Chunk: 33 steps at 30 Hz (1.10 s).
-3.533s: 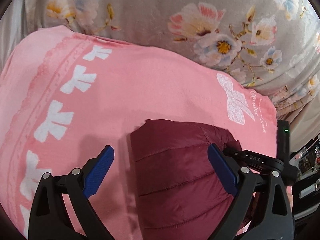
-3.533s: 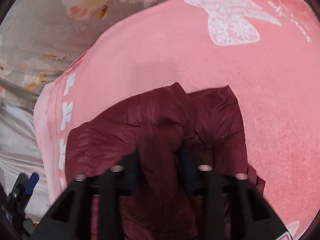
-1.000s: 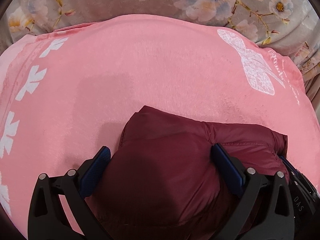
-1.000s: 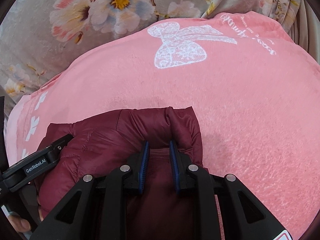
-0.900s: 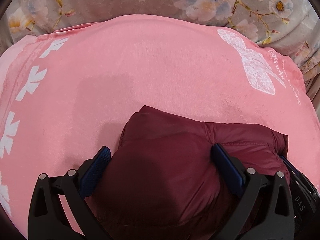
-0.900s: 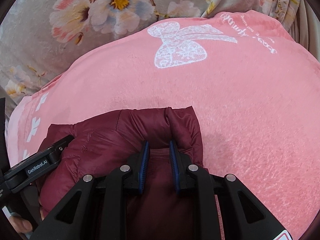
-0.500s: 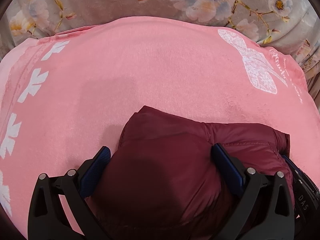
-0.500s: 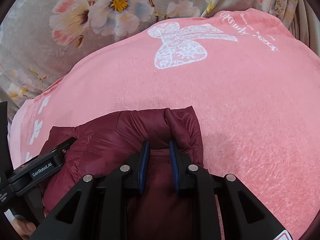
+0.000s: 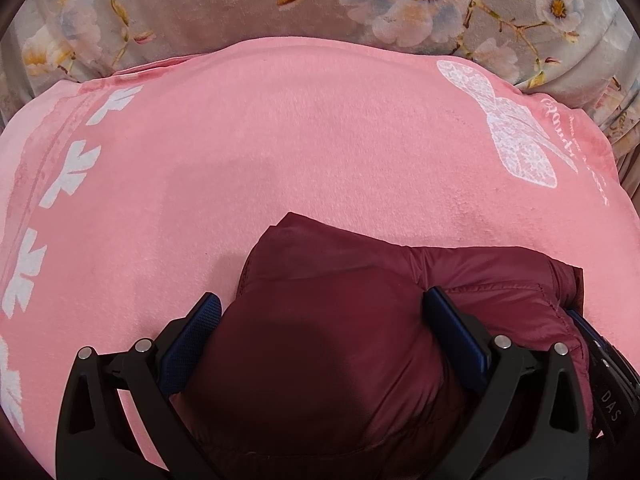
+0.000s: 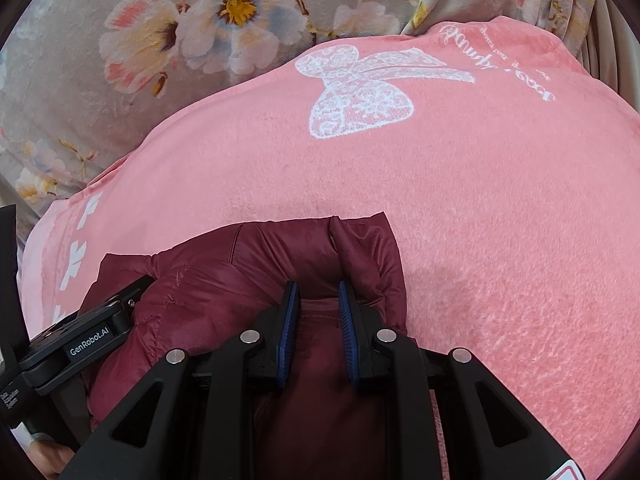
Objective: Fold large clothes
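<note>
A folded maroon puffer jacket [image 9: 360, 280] lies on a pink blanket [image 9: 280, 152]. My left gripper [image 9: 320, 312] is wide open, its blue pads on either side of the jacket's puffy bulk. The right gripper's body shows at the lower right of the left wrist view [image 9: 608, 384]. In the right wrist view the jacket [image 10: 280, 256] lies low in the middle, and my right gripper [image 10: 318, 300] is shut on a fold of it. The left gripper's body [image 10: 84, 336] sits at the jacket's left side.
The pink blanket [image 10: 480, 200] has a white lace bow print [image 10: 360, 88] and white bows along its left border [image 9: 68, 168]. A grey floral cover [image 9: 360, 4] lies beyond it.
Since 3.5 s ago both grippers have moved over the jacket, now a more compact bundle. In the last second nothing has visibly moved.
</note>
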### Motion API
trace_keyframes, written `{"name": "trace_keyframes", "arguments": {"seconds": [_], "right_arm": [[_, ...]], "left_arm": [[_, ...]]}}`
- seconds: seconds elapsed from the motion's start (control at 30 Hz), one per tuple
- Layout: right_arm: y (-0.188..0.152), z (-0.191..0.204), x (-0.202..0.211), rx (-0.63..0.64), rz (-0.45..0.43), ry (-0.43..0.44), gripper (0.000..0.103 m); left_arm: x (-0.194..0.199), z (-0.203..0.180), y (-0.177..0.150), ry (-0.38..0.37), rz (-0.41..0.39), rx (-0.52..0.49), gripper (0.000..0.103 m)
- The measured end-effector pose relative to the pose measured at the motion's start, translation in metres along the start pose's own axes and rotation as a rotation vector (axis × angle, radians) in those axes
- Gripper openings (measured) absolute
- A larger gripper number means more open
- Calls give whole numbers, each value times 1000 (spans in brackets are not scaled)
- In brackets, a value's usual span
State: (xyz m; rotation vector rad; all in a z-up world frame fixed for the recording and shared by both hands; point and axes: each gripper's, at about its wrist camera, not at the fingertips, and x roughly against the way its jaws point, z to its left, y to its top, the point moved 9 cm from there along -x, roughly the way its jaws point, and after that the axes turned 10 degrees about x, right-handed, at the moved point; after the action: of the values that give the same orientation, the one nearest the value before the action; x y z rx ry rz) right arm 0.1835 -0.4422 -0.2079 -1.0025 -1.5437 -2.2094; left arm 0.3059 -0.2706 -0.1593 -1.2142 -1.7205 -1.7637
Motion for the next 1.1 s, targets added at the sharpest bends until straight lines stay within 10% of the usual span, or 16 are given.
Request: {"name": "trace_keyframes", "arguments": {"seconds": [0.37,0.53,0.77,1.1], "right_arm": [[3,-11,9,-109,-50,101,18],[-2,-32,81,-172,-164,5,29],[-48,-13,93,-79,4,29,37],[-71,-6,85,-64,15,24,33]], "left_arm": [[-2,-1,2,18,-8,0,98],[25,11,-2,-29,21,17,98],[85,9,-41,-92,58,0,98],[81,10,-75,-31,54,-43,98]]}}
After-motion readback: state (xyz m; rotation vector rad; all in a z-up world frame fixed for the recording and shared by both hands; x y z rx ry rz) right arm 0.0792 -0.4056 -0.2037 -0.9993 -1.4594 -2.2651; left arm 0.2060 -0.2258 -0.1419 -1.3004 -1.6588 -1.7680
